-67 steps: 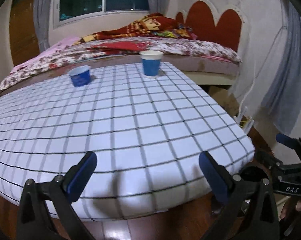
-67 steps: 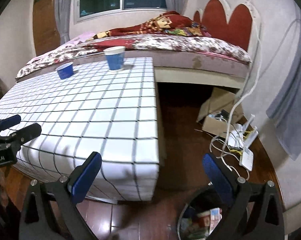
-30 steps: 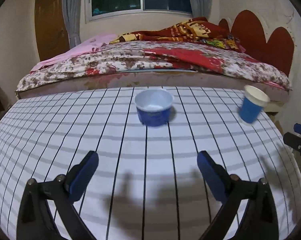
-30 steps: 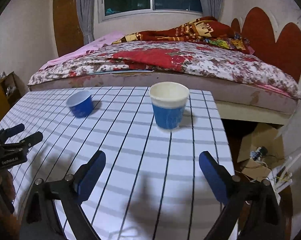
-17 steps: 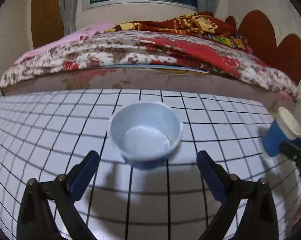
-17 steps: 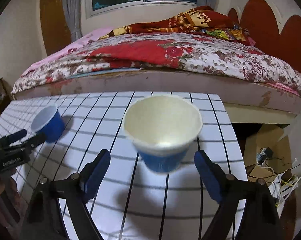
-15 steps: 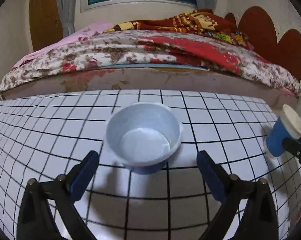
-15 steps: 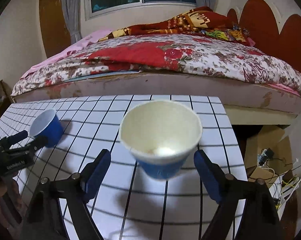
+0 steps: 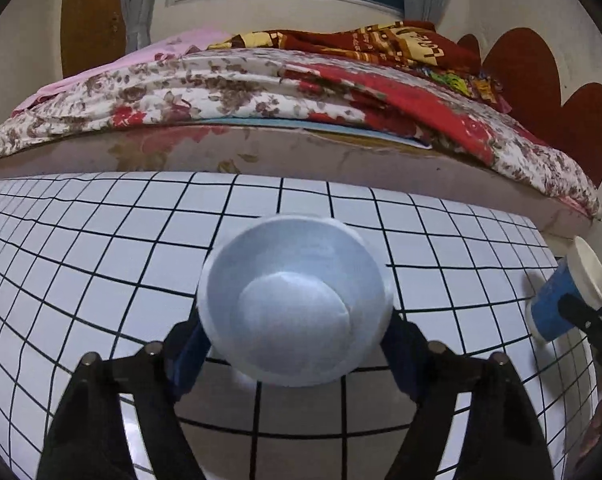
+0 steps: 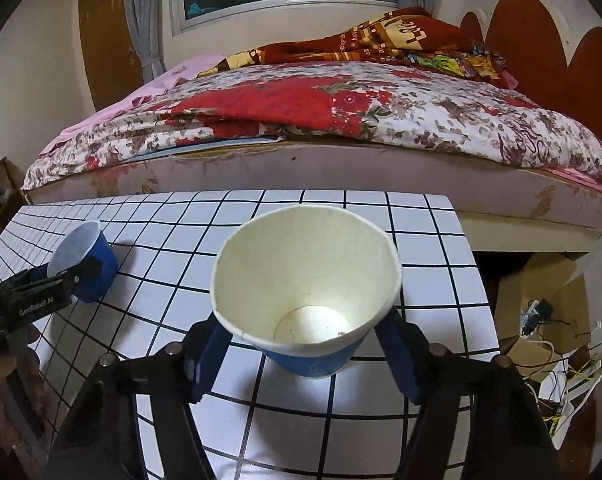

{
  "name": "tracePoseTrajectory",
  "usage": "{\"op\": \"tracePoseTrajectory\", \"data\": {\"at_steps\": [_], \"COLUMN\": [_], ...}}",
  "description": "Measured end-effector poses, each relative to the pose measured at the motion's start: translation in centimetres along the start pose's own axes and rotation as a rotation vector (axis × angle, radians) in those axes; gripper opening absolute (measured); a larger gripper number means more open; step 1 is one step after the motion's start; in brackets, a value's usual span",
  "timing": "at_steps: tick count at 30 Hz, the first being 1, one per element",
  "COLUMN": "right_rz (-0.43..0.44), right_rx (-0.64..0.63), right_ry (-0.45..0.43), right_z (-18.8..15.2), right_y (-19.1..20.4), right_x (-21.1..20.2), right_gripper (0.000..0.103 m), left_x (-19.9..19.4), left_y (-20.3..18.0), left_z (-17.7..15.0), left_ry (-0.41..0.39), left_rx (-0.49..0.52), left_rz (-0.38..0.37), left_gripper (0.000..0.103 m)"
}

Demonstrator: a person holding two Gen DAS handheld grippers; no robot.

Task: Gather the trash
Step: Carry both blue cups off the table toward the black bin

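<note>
The left gripper [image 9: 295, 350] has its blue fingers [image 9: 189, 350] closed on the low blue paper bowl with white inside [image 9: 295, 300], and the right gripper [image 10: 303, 354] holds the taller blue paper cup with cream inside [image 10: 307, 292] between narrow fingers [image 10: 207, 354]. Both seem to sit on the white desk with black grid [image 10: 421, 260]. I think a gentle squeeze and a straight lift are best, because thin paper crushes easily. The bed with flowered cover [image 10: 341, 120] is just behind the desk, and a cardboard box with cables [image 10: 549, 312] is on the floor to the right
</note>
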State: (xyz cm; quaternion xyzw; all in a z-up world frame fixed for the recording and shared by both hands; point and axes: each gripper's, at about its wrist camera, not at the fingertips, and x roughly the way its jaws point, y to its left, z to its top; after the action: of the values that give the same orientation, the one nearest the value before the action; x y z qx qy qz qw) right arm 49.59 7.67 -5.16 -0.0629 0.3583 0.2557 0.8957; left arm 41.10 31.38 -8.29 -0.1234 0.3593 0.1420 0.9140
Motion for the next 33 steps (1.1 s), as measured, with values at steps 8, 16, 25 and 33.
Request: {"op": "tracePoseTrajectory", "data": {"at_steps": [8,16,25,33], "right_rz": [0.007,0.025,0.038,0.027], "right_rx": [0.0,0.003,-0.038,-0.111], "right_ry": [-0.019,-0.03,-0.027,-0.057], "right_z": [-0.3,-2.2,-4.3,-6.8], "right_y": [-0.2,-0.2,1.9,4.2], "right_x": [-1.5,-4.8,-8.7,-13.8], "right_gripper": [0.057,0.057,0.057,0.057], "left_x": [-2.9,-7.7,-11.8,-15.6], "left_y": [-1.1,-2.6,-3.8,-5.0], "left_z": [-1.3,-3.3,-5.8,-8.0], "left_ry": [-0.04,-0.094,-0.104,-0.125], "left_rx": [0.085,0.159,0.193,0.215], "left_rz": [-0.003,-0.003,-0.015,-0.033], "left_gripper": [0.077,0.077,0.077,0.077]}}
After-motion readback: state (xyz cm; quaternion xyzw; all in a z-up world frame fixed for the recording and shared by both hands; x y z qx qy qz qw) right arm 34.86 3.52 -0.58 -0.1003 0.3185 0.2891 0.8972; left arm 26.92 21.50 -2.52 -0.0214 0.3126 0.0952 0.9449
